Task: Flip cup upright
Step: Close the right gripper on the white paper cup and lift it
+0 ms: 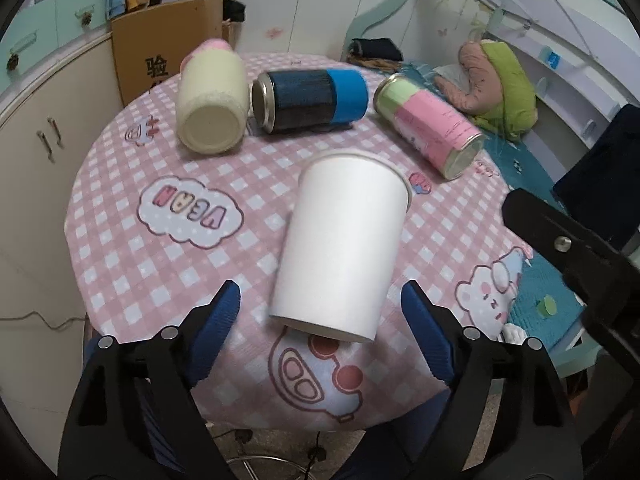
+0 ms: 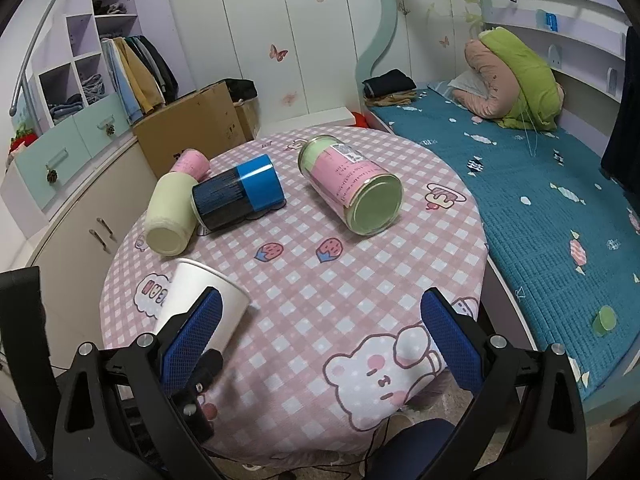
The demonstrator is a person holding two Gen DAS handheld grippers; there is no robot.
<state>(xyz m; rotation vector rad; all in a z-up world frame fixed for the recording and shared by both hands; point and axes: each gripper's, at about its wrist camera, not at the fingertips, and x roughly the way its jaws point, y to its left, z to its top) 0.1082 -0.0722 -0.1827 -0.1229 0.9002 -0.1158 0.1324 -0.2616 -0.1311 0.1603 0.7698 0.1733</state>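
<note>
- left gripper (image 1: 320, 300) at 6 o'clock of the table (image 1: 120, 248), jaws wide apart, nothing held.
- white paper cup (image 1: 340, 240) on its side just ahead, its base sitting between the blue pads (image 1: 218, 332) without contact, rim pointing to 12.
- right gripper (image 2: 320, 320) also spread and empty, cup off at its 9 o'clock.
- farther out, all lying down: cream bottle (image 1: 212, 100) at 11, blue can (image 1: 312, 96) at 12, pink-green can (image 1: 432, 120) at 1.
- progress: nothing done yet; grasp, flip and release remain.
</note>
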